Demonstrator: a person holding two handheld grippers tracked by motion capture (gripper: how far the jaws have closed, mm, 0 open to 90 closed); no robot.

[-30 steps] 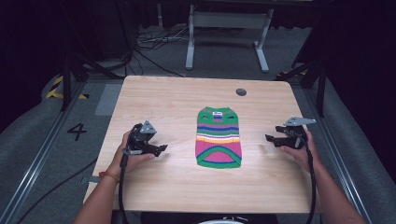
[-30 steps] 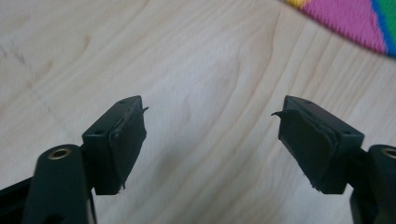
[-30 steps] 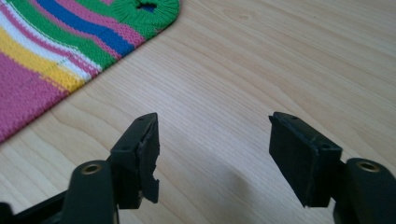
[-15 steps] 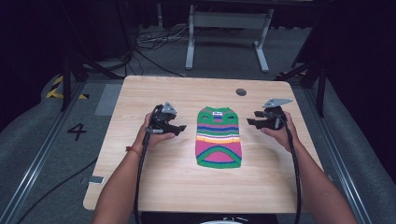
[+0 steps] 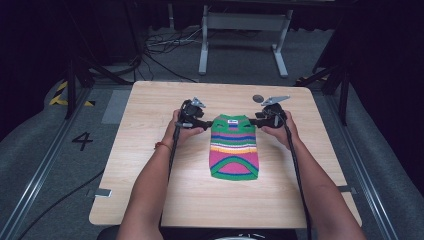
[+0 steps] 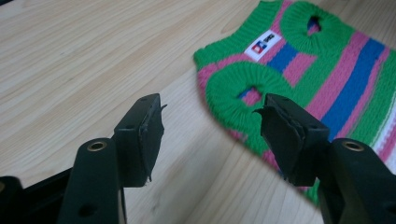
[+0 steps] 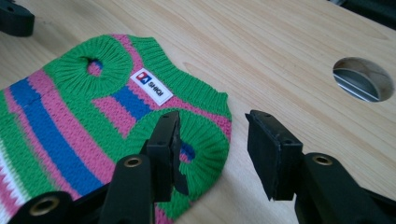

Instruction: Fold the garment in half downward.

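Note:
A small knitted striped sweater [image 5: 233, 147], green, pink and blue with a white label, lies flat in the middle of the table [image 5: 150, 165]. My left gripper [image 5: 204, 121] is open at its upper left corner; in the left gripper view the sweater [image 6: 299, 70] lies just past the spread jaws of that gripper [image 6: 210, 116], beside a green armhole. My right gripper [image 5: 256, 121] is open at the upper right corner; in the right gripper view its jaws [image 7: 212, 126] straddle the edge of the sweater [image 7: 93, 107] by the other armhole. Neither holds anything.
A round cable hole [image 5: 258, 98] is in the table just behind the right gripper, also seen as the hole [image 7: 363, 80] in the right gripper view. Bare wood lies on both sides and in front of the sweater. Cables and a metal stand [image 5: 240, 30] are on the floor beyond.
Both grippers have moved forward and inward from the table's sides to the sweater's top corners.

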